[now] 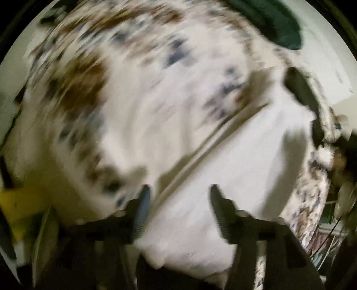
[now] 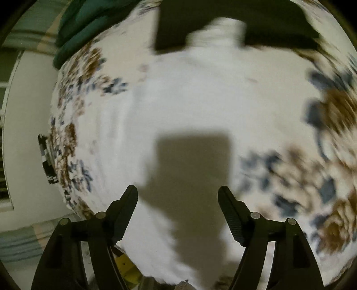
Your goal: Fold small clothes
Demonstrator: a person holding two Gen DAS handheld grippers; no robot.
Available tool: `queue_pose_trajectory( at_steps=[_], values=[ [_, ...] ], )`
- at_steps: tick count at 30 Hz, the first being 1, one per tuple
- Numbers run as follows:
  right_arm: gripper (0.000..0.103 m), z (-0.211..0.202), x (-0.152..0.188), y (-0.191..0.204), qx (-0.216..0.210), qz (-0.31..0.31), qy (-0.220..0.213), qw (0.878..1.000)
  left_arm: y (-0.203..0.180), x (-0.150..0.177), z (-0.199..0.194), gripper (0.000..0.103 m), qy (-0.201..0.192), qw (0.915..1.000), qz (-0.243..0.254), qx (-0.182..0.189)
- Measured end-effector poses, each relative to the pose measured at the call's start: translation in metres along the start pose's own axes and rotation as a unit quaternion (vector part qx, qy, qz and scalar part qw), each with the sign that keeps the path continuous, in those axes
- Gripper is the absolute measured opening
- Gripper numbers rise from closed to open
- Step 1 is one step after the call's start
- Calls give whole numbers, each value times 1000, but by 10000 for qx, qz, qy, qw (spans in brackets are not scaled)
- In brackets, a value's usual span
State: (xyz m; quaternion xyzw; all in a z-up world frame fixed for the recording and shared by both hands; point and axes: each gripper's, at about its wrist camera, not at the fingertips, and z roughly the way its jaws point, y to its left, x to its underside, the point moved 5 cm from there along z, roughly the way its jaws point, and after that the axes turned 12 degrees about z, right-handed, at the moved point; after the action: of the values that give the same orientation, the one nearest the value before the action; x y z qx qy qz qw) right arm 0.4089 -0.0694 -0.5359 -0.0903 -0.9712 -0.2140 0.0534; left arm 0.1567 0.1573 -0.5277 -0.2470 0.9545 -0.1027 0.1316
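Note:
A white garment [image 1: 223, 160] lies on a floral bedspread [image 1: 93, 73]. In the left wrist view its folded edge runs diagonally from lower centre to upper right. My left gripper [image 1: 178, 194] is open just above the white cloth, which fills the gap between the fingers; the view is blurred. In the right wrist view the white garment [image 2: 189, 100] spreads ahead across the floral bedspread [image 2: 312, 167], with a narrow end [image 2: 221, 31] at the far side. My right gripper [image 2: 177, 194] is open and empty above it, casting a shadow on the cloth.
A dark green cloth [image 1: 272, 20] lies at the far edge of the bed, also in the right wrist view [image 2: 89, 24]. A dark item [image 2: 279, 20] lies beyond the garment. A yellow object [image 1: 20, 207] sits at the lower left. A white wall [image 2: 26, 133] is on the left.

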Motion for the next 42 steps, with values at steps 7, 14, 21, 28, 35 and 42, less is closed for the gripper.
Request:
queue_pose_trajectory(
  at_steps=[7, 14, 21, 28, 35, 42],
  values=[
    [76, -21, -19, -68, -210, 577, -272, 9977, -86, -139, 35, 59, -696, 9919, 986, 388],
    [76, 9, -86, -51, -747, 826, -454, 9927, -124, -239, 142, 46, -170, 9834, 1659, 720],
    [76, 44, -124, -42, -516, 1346, -660, 9874, -110, -270, 162, 6, -76, 9798, 1487, 1331],
    [76, 32, -89, -56, -450, 1602, -616, 9841, -100, -253, 142, 37, 264, 9700, 1719, 1701],
    [77, 0, 45, -97, -706, 1641, -113, 9838, -55, -154, 62, 49, 418, 9653, 1980, 1649],
    [77, 38, 207, -157, -424, 1977, 622, 9774, 5, -8, 54, 49, 1429, 9661, 1976, 848]
  ],
)
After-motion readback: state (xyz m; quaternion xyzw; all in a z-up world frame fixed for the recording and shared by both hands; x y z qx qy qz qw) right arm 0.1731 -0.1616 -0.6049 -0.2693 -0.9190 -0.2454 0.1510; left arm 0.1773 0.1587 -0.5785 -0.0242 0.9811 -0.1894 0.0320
